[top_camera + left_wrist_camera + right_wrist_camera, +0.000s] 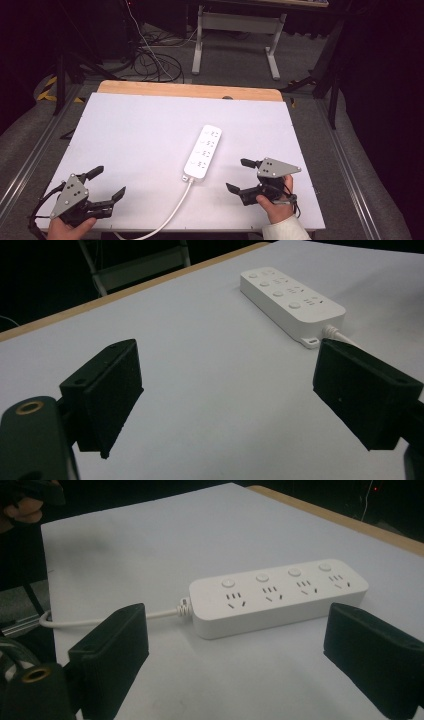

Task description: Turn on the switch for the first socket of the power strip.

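High view: a white power strip lies flat near the middle of the white tabletop, its long axis running slantwise from the near edge toward the far edge. Its white cord leaves the near end and runs off over the near edge. The left gripper sits at the near left corner, held by a hand, fingers spread wide and holding nothing. The right gripper sits toward the near right corner in the other hand, fingers likewise wide apart and empty. Both grippers stand apart from the strip. Right gripper view: the strip shows four socket groups, each with a round button above it; whether any switch is on cannot be determined. A wooden strip borders the far edge.
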Demonstrator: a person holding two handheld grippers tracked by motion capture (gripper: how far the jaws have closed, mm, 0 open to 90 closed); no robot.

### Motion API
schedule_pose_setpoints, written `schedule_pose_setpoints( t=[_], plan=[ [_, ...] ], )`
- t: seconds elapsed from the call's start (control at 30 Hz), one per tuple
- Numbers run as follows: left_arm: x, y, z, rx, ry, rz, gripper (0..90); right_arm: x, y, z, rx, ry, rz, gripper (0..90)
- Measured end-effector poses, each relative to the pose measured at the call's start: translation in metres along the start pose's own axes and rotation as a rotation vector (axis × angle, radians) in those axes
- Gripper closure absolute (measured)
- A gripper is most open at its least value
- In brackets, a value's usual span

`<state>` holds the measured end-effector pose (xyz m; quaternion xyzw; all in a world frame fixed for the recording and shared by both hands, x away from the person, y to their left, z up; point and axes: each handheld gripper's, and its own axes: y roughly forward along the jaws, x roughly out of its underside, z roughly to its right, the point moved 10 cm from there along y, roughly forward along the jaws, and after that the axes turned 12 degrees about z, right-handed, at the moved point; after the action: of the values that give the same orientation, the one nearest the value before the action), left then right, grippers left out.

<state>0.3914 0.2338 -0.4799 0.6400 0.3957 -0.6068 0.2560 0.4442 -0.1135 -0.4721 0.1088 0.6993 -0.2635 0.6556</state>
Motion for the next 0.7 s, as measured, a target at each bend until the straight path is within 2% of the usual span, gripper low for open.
schedule_pose_setpoints(
  t=[0.17, 0.37, 0.47, 0.6, 0.7],
  plan=[
    [0.000, 0.000, 0.001, 0.002, -0.001, -0.002, 12.9, 0.017, -0.003, 0.004, 0.021, -0.005, -0.032, 11.1],
    [0.001, 0.000, 0.001, 0.001, -0.002, -0.005, 12.9, 0.035, -0.006, 0.006, 0.020, 0.021, -0.060, 10.0],
    [0.001, 0.001, 0.001, 0.001, 0.004, -0.009, 12.9, 0.042, -0.009, 0.006, 0.020, 0.042, -0.066, 9.9],
    [0.003, 0.002, 0.000, 0.000, 0.008, -0.019, 12.8, 0.051, -0.012, 0.007, 0.012, 0.109, -0.072, 9.6],
    [0.005, 0.002, 0.000, 0.000, 0.001, -0.028, 12.7, 0.055, -0.013, 0.009, 0.025, 0.115, -0.092, 9.4]
  ],
)
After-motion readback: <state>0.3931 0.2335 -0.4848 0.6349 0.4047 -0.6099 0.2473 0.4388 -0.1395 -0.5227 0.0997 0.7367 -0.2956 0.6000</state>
